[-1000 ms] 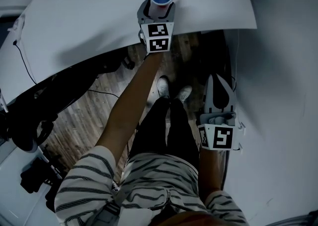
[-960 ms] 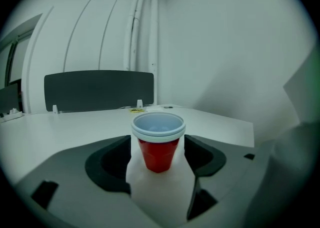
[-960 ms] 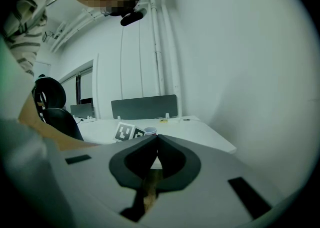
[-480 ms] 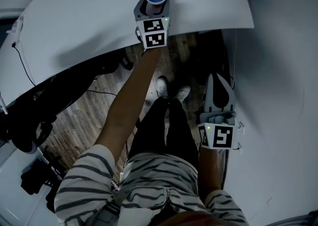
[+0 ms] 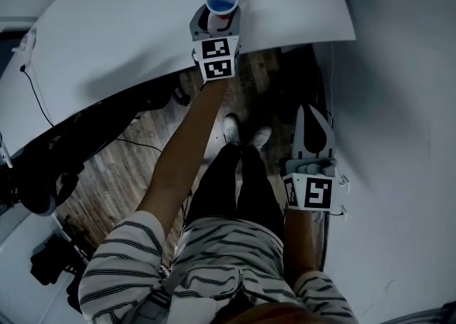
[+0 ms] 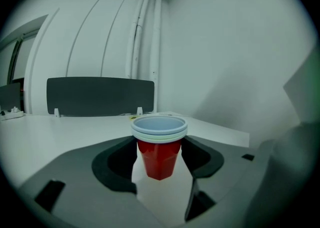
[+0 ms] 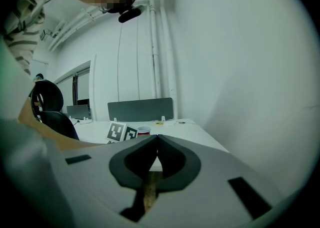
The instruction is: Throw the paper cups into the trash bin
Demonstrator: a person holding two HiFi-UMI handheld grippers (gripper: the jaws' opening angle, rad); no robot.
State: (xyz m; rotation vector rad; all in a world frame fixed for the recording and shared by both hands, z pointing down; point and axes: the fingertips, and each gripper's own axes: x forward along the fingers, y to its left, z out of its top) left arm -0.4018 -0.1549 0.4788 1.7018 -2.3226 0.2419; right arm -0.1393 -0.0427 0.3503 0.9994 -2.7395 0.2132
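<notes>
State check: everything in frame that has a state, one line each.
paper cups: red, nested in one stack, upright on the table, nothing visible inside.
left gripper: open, one jaw on each side of the cup stack; cannot tell whether they touch it.
right gripper: shut, jaws together, nothing between them, held low at the person's side.

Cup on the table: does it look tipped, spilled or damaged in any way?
Nothing stands out. The cup stands upright on the table between the open jaws of the left tool, with no spill or dent visible. Its rim shows stacked layers, so it may be several cups nested.
</notes>
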